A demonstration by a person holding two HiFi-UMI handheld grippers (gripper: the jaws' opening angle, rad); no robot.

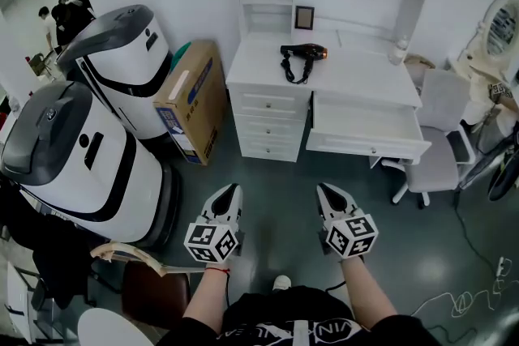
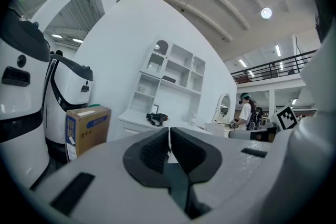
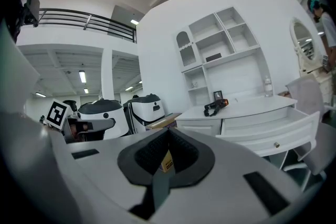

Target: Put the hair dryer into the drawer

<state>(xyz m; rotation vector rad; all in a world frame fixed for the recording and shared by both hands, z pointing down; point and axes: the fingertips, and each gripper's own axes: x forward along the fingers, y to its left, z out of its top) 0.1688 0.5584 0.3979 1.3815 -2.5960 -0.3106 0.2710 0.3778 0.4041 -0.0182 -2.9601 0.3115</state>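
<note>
A black hair dryer (image 1: pixel 303 55) with an orange band and a coiled cord lies on the white desk (image 1: pixel 365 77) ahead; it also shows small in the left gripper view as the hair dryer (image 2: pixel 156 118) and in the right gripper view as the hair dryer (image 3: pixel 216 106). Below the desktop one wide drawer (image 1: pixel 366 129) stands pulled out with nothing in it. My left gripper (image 1: pixel 229 194) and right gripper (image 1: pixel 328 192) hang side by side over the dark floor, well short of the desk. Both are shut with nothing between the jaws.
Two big white and grey machines (image 1: pixel 89 150) stand at the left, a cardboard box (image 1: pixel 193 101) leaning beside the desk's drawer column (image 1: pixel 268 124). A grey chair (image 1: pixel 442 134) sits right of the open drawer. Cables (image 1: pixel 466 300) trail on the floor at lower right. A person (image 2: pixel 245 111) stands far off.
</note>
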